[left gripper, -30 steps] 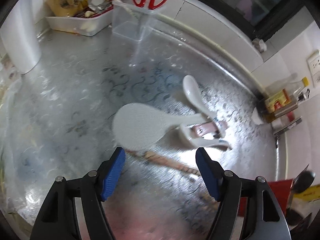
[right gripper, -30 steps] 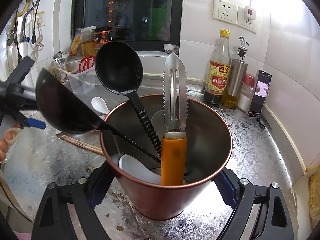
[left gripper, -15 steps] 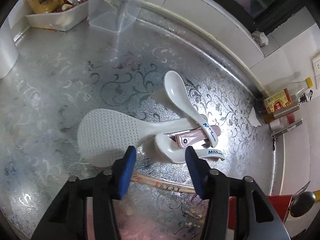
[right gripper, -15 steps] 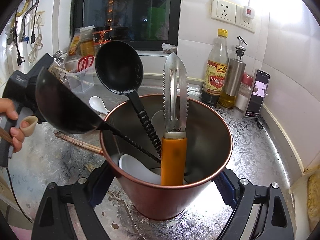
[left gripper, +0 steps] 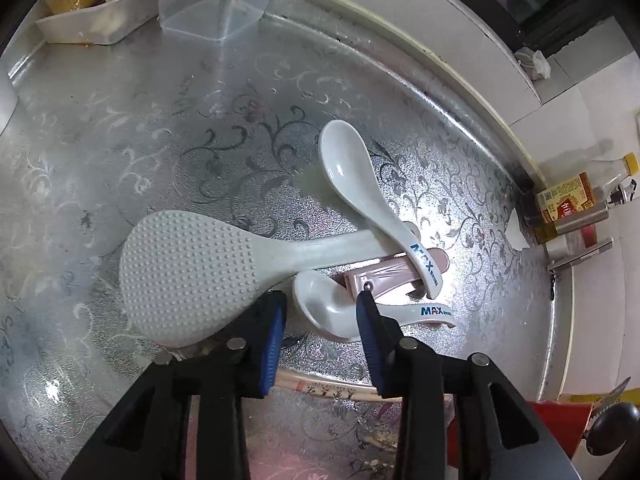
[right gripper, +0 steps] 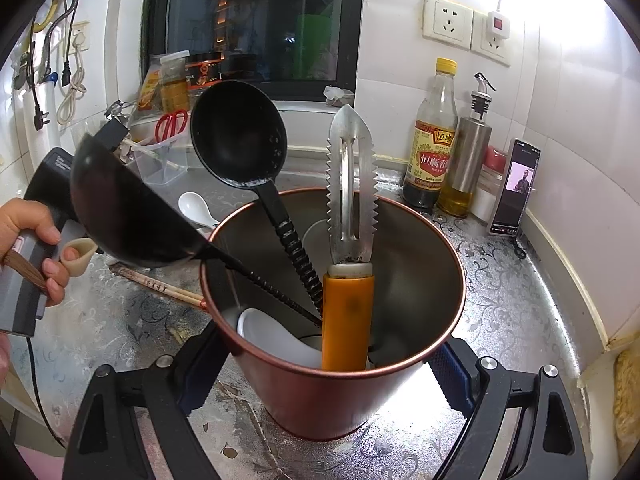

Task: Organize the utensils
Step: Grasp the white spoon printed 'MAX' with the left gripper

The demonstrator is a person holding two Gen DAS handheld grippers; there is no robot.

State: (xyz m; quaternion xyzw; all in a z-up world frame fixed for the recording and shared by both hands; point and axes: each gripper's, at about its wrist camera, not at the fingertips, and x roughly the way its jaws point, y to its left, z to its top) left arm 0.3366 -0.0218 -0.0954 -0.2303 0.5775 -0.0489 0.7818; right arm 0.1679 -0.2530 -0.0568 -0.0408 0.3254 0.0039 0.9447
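On the patterned counter lies a white rice paddle (left gripper: 188,272). One white soup spoon (left gripper: 352,184) rests across its handle and across a pink utensil (left gripper: 384,276). My left gripper (left gripper: 321,293) points down over a second white spoon (left gripper: 328,316). Its jaws have just been closing, the spoon's bowl sits between the blue pads (left gripper: 272,340), and a thin gap shows at the left pad. My right gripper (right gripper: 324,380) is shut on a copper cup (right gripper: 320,400). The cup holds two black ladles (right gripper: 236,136), an orange-handled peeler (right gripper: 348,320) and a white spoon (right gripper: 272,336).
Chopsticks (left gripper: 328,390) lie under the left gripper. A clear plastic box (left gripper: 216,4) and a white tray (left gripper: 92,20) stand at the back. By the wall are a vinegar bottle (right gripper: 434,136), a steel oil can (right gripper: 468,160) and a phone (right gripper: 516,188). A person's hand (right gripper: 28,224) holds the left gripper.
The left gripper has come down and closer to the utensil pile, and its jaws have narrowed around the lower spoon's bowl. The right gripper and the cup have not moved.
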